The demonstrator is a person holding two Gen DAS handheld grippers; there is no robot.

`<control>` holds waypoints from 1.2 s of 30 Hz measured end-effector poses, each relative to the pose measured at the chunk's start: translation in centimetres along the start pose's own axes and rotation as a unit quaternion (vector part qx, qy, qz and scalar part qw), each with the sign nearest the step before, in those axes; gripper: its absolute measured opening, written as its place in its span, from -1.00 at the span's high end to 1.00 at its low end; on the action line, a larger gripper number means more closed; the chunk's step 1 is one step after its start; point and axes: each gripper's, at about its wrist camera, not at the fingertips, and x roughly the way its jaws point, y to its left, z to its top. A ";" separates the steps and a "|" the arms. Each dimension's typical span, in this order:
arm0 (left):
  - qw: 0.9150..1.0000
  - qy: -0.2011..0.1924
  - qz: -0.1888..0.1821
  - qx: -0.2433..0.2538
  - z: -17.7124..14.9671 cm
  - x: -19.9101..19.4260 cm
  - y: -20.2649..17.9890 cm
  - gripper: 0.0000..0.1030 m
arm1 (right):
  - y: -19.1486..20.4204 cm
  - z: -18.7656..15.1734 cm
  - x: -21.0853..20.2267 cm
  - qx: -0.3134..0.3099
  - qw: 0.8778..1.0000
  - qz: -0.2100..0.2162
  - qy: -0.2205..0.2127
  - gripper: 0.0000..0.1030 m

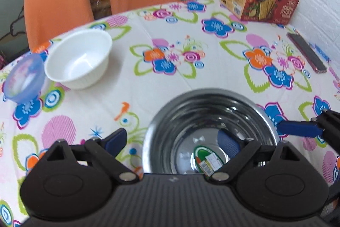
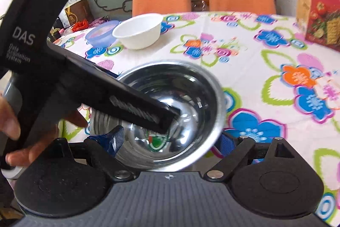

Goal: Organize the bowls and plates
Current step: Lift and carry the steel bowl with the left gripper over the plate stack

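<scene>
Here | left claw [image 1: 174, 142] splayed astride steel bowl [image 1: 210, 116] rim | right claw [image 2: 170, 142] clamps it

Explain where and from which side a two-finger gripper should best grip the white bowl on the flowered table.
Grip the white bowl by its rim, probably from above on the near side, one finger inside and one outside. It stands upright and open, its wall is thin, and the blue bowl crowds its left.

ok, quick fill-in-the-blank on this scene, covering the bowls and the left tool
1. Number of bowls on the table: ___.
2. The white bowl stands beside a translucent bowl coloured ___.
3. One finger of the left tool is inside the steel bowl; the other is ___ it.
4. Both chairs are ___.
Missing words: three; blue; outside; orange.
</scene>
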 end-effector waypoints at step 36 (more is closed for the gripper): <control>0.999 0.021 -0.004 -0.027 -3.1 -1.3 0.5 0.36 | 0.3 -0.7 1.8 -0.061 0.997 -0.018 -0.032 0.29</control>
